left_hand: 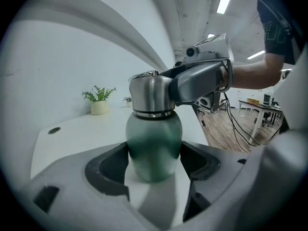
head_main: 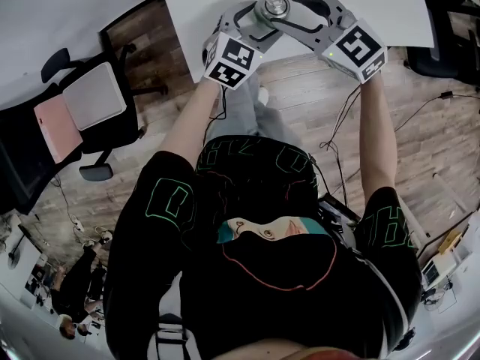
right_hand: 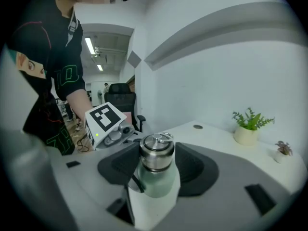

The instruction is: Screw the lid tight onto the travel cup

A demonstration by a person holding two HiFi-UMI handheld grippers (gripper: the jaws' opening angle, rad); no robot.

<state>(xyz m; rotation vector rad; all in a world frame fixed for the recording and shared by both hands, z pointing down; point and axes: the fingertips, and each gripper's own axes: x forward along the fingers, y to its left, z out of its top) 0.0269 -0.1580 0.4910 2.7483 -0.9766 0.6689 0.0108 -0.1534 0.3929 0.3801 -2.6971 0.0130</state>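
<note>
1. Task item: the travel cup (left_hand: 154,138) stands upright on the white table (head_main: 360,6), close to the table's near edge and directly in front of the person. The body is green and rounded. The lid (left_hand: 150,94) is brushed steel and sits on the cup's neck.

2. Left gripper (left_hand: 154,162): the jaws are set narrow on the lower green body, with 1 pad pressed against each side. The cup is clamped just above the tabletop.

3. Right gripper (right_hand: 157,166): it reaches in from the opposite side and higher up. Its jaws are closed around the steel lid, with 1 pad on each side. In the left gripper view, 1 of its grey fingers (left_hand: 202,81) lies along the lid's right side.

4. Edges: in the head view the 2 grippers form a V that meets at the cup. Both marker cubes sit at the table's near edge, with the wood floor (head_main: 420,126) beyond it.

5. Open room: bare tabletop runs from the cup to the wall. There a potted plant (right_hand: 248,126) stands with a smaller plant (right_hand: 281,150) near it. A round cable hole (right_hand: 198,126) lies in the tabletop between the cup and the wall. An office chair (head_main: 90,100) stands well apart at the person's left. Cables (head_main: 337,126) hang below the right gripper toward the floor
</note>
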